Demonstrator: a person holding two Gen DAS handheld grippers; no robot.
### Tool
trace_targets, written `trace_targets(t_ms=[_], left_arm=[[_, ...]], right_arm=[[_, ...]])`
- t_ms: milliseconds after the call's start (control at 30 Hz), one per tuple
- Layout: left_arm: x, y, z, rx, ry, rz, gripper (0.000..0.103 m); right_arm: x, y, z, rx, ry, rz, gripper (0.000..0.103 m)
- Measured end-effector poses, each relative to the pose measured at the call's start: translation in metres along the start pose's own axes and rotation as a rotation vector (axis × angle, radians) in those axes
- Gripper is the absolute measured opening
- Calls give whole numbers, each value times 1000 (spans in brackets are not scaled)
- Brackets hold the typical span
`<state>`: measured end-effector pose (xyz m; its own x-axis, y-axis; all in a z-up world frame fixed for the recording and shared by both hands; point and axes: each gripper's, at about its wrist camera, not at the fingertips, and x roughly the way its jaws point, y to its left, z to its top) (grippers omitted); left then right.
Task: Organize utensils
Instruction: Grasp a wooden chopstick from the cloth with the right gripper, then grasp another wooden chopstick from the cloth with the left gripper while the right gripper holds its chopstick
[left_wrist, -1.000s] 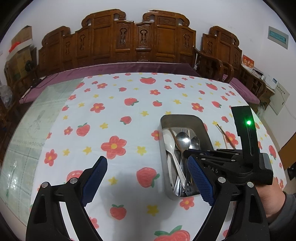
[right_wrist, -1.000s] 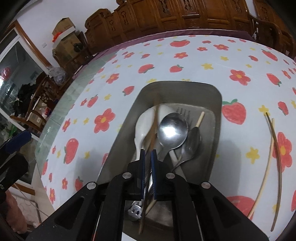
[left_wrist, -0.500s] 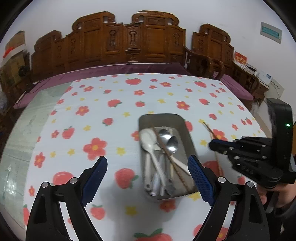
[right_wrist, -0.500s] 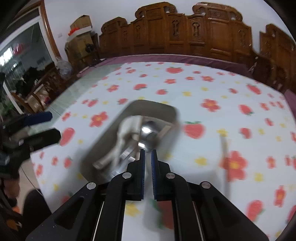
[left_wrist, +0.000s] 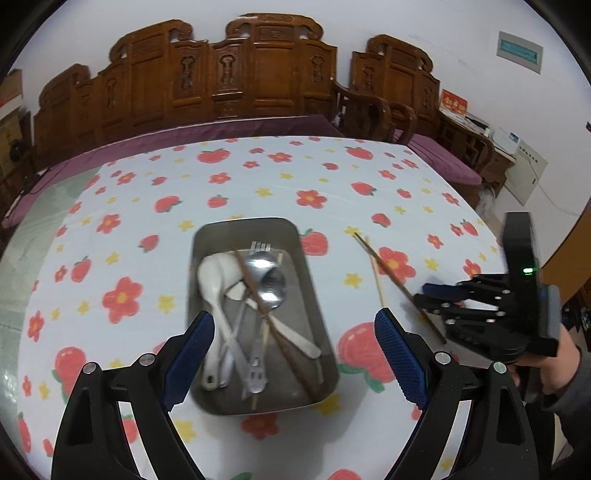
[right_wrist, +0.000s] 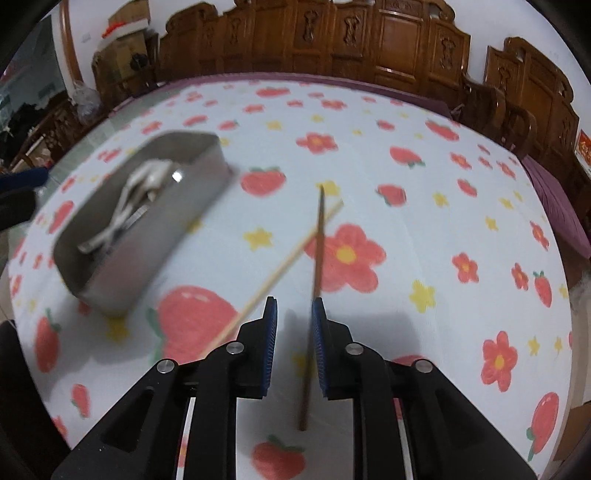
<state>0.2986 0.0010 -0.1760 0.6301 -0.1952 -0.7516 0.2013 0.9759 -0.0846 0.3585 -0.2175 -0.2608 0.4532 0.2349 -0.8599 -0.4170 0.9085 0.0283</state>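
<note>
Carved wooden chairs ring a table under a strawberry-and-flower tablecloth (left_wrist: 258, 184). To the left the left gripper (left_wrist: 295, 347) hangs with its blue pads spread wide above the metal tray (left_wrist: 243, 225), where white spoons (left_wrist: 218, 280), steel spoons (left_wrist: 269, 284), a fork and a dark chopstick lie crossed in a heap. Right of the tray, a pale chopstick (right_wrist: 288, 262) and a dark chopstick (right_wrist: 317, 251) cross on the cloth. The right gripper (right_wrist: 293, 317) has its jaws partly apart, straddling the dark one without clamping it. Motion blur smears the tray's contents in the right wrist view.
</note>
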Motion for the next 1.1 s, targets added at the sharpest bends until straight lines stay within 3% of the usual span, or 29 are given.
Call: trace_targets(t_ms=[267, 333, 400, 833, 1033, 1100], left_arm=[[13, -24, -5, 41, 5, -9, 85], [17, -32, -5, 53, 14, -12, 85], [20, -39, -6, 64, 22, -22, 85], [57, -83, -10, 112, 75, -74, 84], [79, -98, -11, 133, 114, -81, 55], [87, -101, -12, 133, 132, -83, 50]], right_arm=[[18, -2, -5, -24, 28, -21, 20], [18, -3, -6, -28, 28, -18, 9], [15, -5, -8, -22, 31, -8, 6], [-45, -38, -44, 90, -52, 9, 6], [-54, -47, -53, 89, -60, -5, 6], [-55, -48, -56, 84, -58, -16, 6]])
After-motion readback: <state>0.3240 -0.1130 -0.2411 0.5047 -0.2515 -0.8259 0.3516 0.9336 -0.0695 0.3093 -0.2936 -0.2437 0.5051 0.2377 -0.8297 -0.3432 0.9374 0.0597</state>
